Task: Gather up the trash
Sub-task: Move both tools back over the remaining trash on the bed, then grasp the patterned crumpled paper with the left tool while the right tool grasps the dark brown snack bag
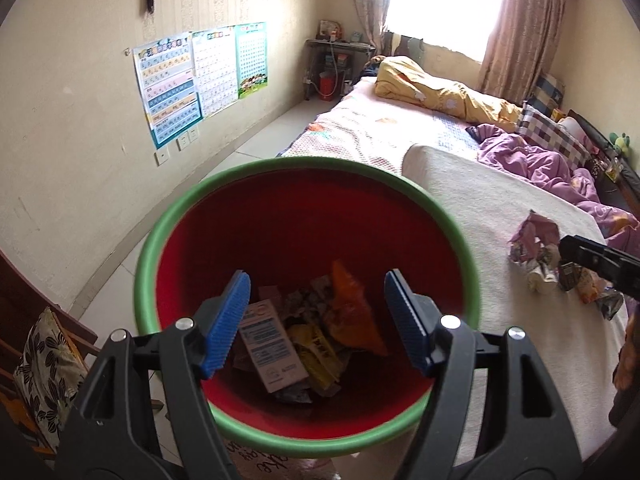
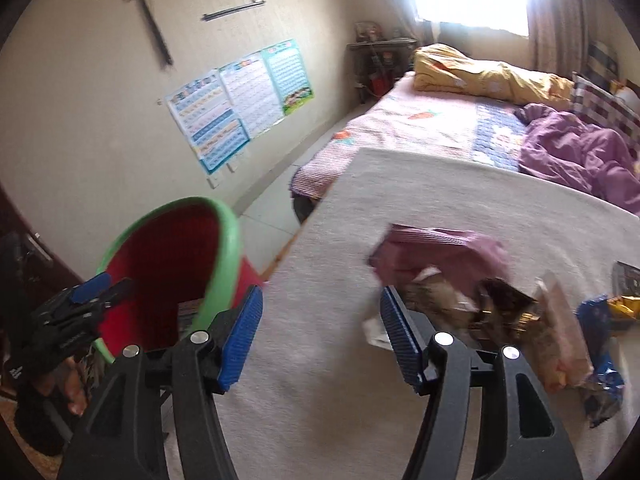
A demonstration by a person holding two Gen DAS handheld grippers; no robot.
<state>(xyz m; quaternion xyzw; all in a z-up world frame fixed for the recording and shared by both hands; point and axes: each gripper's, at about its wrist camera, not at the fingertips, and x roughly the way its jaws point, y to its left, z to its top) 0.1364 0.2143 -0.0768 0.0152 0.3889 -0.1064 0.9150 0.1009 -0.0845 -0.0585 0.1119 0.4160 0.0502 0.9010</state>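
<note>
My left gripper [image 1: 316, 320] hangs over the mouth of the bin [image 1: 224, 196] — red inside, green rim — with its jaws spread wide and nothing between them. In the left wrist view the bin fills the lower centre of the frame, and wrappers and a small carton [image 1: 272, 348] already lie at its bottom, so part of the collecting looks done.

My right gripper [image 2: 320, 328] is also wide open and empty. In the right wrist view it points at the white blanket on the bed [image 2: 460, 208], and the remaining trash sits at the right of the frame: a crumpled purple wrapper [image 2: 440, 252] just beyond my right finger, with darker and clear wrappers [image 2: 516, 312] heaped beside it and a blue packet [image 2: 600, 364] toward the lower right edge. The picture is blurred there, so I cannot tell whether the finger touches the pile.

I judge the step in hand to be the reach for the next piece. The next move calls for bringing the jaws around the purple wrapper — a light, crushable thing — closing on it, then carrying it left to the bin at the lower left of the frame.
</note>
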